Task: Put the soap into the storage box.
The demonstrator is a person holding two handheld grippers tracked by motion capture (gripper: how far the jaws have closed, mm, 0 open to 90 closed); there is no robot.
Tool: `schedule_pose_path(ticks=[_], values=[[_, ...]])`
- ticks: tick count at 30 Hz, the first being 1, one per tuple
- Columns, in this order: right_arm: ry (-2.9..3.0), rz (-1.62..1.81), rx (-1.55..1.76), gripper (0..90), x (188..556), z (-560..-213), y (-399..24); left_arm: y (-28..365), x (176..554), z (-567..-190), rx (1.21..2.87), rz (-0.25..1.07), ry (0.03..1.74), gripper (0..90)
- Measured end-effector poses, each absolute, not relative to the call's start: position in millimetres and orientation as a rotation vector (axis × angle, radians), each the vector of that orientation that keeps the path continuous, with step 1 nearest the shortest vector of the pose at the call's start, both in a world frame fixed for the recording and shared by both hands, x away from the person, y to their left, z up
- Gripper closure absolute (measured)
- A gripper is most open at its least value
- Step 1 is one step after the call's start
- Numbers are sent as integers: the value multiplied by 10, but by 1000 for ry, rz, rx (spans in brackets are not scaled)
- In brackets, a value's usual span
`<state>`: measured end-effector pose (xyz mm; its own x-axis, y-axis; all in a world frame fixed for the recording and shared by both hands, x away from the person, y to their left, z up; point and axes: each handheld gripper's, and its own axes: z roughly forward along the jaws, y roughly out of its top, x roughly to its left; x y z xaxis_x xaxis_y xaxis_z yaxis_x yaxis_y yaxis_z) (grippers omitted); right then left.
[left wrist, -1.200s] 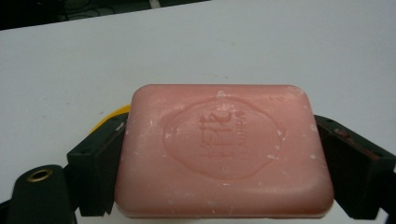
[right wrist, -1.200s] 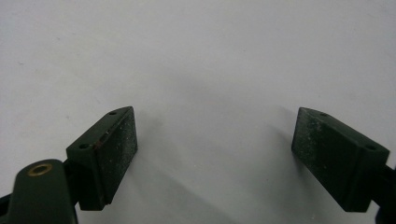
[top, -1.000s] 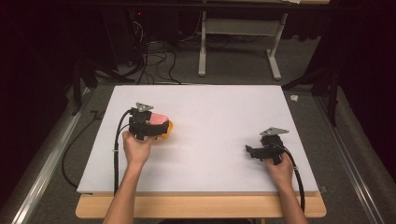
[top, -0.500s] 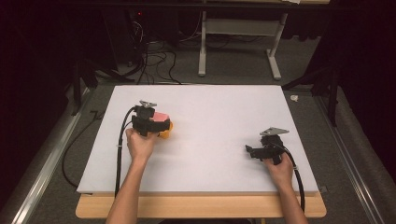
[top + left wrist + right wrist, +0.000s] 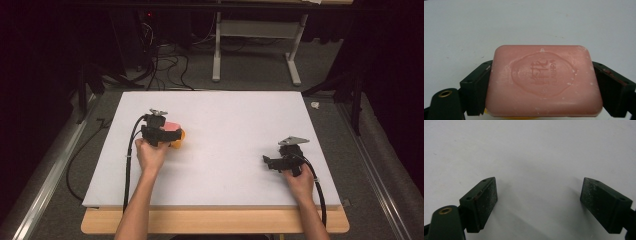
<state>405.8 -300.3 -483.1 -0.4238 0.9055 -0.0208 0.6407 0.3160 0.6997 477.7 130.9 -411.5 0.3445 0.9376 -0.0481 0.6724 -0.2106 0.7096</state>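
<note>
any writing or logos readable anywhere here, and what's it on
Pink soap bar: a stamped oval emblem with two characters and a short line of Latin letters beside them, seen upside down and too soft to read for certain.
White table top: no text.
Both grippers' pads: no markings.

I see open white worktop (image 5: 225, 125) between my two hands, wide enough to pass. On the left, the pink soap (image 5: 171, 127) on its yellow dish (image 5: 178, 140) blocks the way. The far half and right edge lie free.
</note>
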Motion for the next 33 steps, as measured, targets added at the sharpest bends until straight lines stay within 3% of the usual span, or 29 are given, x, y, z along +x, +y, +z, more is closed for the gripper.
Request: schedule_pose_path(ticks=[33], values=[[2176, 871, 1369, 150, 4057, -4831, -3002, 1303, 4887, -4276, 1990, 534, 1472, 137]])
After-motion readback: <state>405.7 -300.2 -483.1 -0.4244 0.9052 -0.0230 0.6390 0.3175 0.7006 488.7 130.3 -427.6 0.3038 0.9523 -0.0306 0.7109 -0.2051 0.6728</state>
